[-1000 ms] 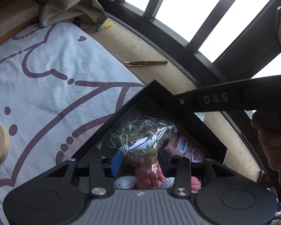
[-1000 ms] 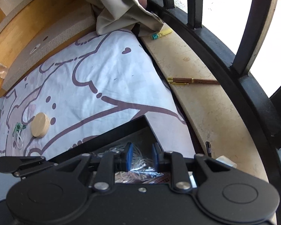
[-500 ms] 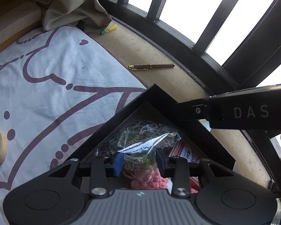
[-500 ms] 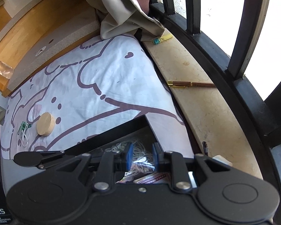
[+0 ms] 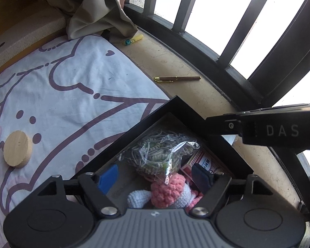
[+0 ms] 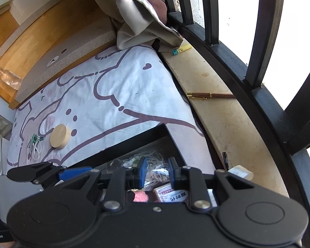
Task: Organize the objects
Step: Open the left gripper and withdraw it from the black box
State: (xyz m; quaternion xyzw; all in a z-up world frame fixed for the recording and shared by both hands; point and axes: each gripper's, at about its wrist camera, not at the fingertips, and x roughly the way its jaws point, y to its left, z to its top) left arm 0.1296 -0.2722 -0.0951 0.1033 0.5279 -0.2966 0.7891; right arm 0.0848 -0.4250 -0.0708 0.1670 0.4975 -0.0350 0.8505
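Note:
A black box (image 5: 175, 103) lies on a white printed bedsheet (image 5: 72, 86). Inside are a clear bag of rubber bands (image 5: 161, 150), a pink and white crochet toy (image 5: 167, 192) and a red card pack (image 5: 204, 161). My left gripper (image 5: 155, 175) hovers over the box, its jaws opening wide; the bag lies between and beyond them, untouched by the pads. My right gripper (image 6: 157, 171) hangs shut and holds nothing over the box's far part, above the bag (image 6: 155, 165) and the card pack (image 6: 171, 194). Its body shows as a black bar (image 5: 279, 130) in the left wrist view.
A wooden disc (image 5: 17, 148) and a bundle of white ties (image 6: 36, 144) lie on the sheet to the left. On the stone sill rest a brown pen (image 5: 176, 79), a yellow highlighter (image 5: 132, 40) and a small white object (image 6: 240, 171). Window bars (image 5: 243, 26) and a curtain (image 5: 93, 6) border it.
The left jaws have spread wide and let go of the rubber band bag, which now lies in the box. Both grippers have lifted slightly.

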